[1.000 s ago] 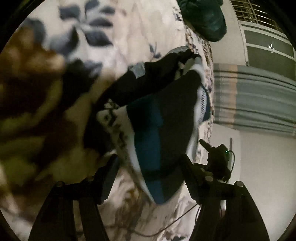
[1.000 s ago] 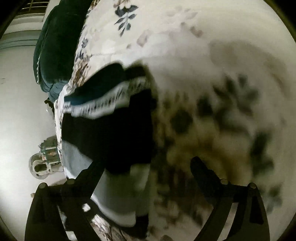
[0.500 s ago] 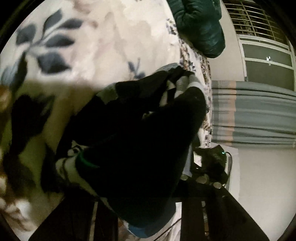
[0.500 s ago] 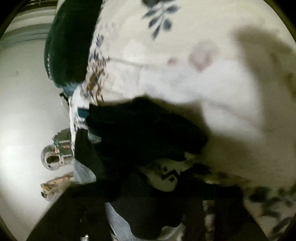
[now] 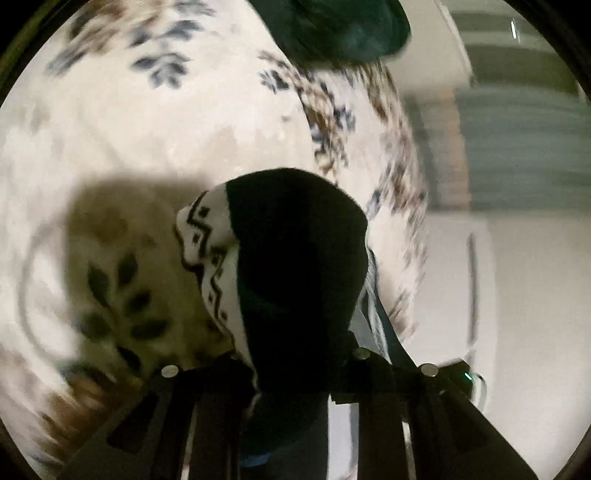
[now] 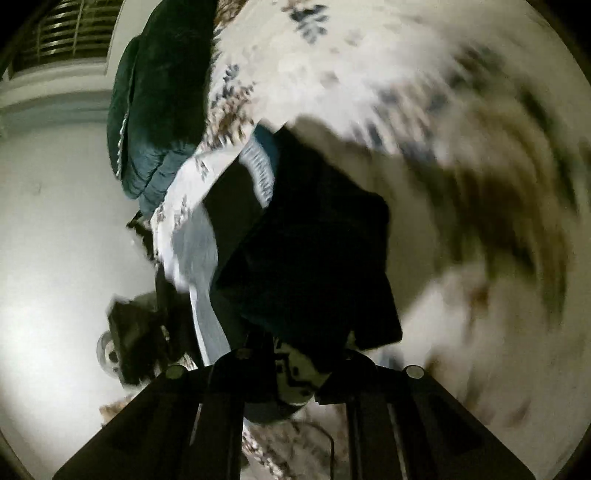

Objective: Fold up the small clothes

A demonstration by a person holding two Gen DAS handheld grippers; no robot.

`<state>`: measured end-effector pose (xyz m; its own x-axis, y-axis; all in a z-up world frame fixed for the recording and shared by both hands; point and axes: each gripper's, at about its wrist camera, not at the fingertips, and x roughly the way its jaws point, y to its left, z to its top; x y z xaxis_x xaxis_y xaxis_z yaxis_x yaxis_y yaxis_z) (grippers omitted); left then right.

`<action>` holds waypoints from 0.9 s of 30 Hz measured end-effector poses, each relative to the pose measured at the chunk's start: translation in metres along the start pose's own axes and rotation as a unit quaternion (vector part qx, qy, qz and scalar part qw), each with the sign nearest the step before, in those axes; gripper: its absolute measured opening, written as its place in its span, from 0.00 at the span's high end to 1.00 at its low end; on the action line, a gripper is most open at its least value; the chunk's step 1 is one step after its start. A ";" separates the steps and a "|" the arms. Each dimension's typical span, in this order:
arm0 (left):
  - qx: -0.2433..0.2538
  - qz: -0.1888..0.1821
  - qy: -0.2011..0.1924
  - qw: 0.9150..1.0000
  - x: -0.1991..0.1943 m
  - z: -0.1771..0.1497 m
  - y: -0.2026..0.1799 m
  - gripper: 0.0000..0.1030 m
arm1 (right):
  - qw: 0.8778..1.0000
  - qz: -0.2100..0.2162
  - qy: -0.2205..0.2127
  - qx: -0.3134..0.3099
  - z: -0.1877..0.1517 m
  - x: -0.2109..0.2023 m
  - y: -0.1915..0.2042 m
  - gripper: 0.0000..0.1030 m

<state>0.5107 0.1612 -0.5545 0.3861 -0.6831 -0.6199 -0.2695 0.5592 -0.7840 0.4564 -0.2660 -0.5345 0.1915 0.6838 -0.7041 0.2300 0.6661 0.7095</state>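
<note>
A small dark knitted garment with a white patterned band and blue stripes hangs lifted above a floral bedspread. My left gripper is shut on its near edge, and the cloth bunches up between the fingers. In the right wrist view the same garment drapes from my right gripper, which is shut on another edge showing the white patterned band. Both views are blurred.
A dark green quilted pillow lies at the far edge of the bed and also shows in the right wrist view. A striped curtain and pale wall stand beyond the bed. A small device sits beside the bed.
Both grippers were open around the garment lying on the bed; they have shut on its edges and lifted it off the bedspread.
</note>
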 end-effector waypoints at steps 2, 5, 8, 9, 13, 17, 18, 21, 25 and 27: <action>0.034 0.024 0.052 0.998 0.017 0.001 0.001 0.75 | 0.999 -0.007 -0.013 0.041 -0.049 0.004 -0.009 0.88; 0.048 0.068 0.107 0.991 0.044 -0.005 0.011 0.59 | 0.996 -0.027 -0.008 0.085 -0.103 0.024 -0.027 0.87; 0.044 0.071 0.098 0.992 0.043 -0.011 0.016 0.54 | 0.992 -0.045 0.006 0.118 -0.119 0.039 -0.045 0.78; 0.044 0.072 0.089 0.992 0.038 -0.014 0.015 0.52 | 0.992 -0.055 0.011 0.117 -0.119 0.039 -0.047 0.65; 0.047 0.088 0.016 0.995 -0.004 -0.032 0.001 0.44 | 0.991 -0.112 -0.004 0.077 -0.112 0.009 -0.045 0.45; 0.065 0.156 -0.039 0.985 -0.037 -0.063 -0.010 0.40 | 0.988 -0.141 -0.039 0.041 -0.097 -0.027 -0.040 0.40; 0.065 0.168 -0.046 0.983 -0.040 -0.069 -0.010 0.39 | 0.989 -0.139 -0.042 0.037 -0.086 -0.028 -0.038 0.40; 0.061 0.190 -0.047 0.979 -0.033 -0.078 -0.005 0.39 | 0.991 -0.127 -0.044 0.019 -0.048 -0.021 -0.035 0.40; 0.079 0.218 -0.032 0.972 -0.015 -0.082 0.003 0.39 | 0.995 -0.100 0.016 -0.010 -0.004 0.029 -0.029 0.40; 0.088 0.221 -0.023 0.971 -0.010 -0.086 0.001 0.39 | 0.988 -0.142 0.037 -0.045 0.000 0.046 -0.018 0.76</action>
<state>0.4310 0.1281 -0.5521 0.3068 -0.3379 -0.8898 -0.2640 0.8680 -0.4206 0.4614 -0.2468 -0.5791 0.0598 0.4828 -0.8737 0.1778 0.8561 0.4853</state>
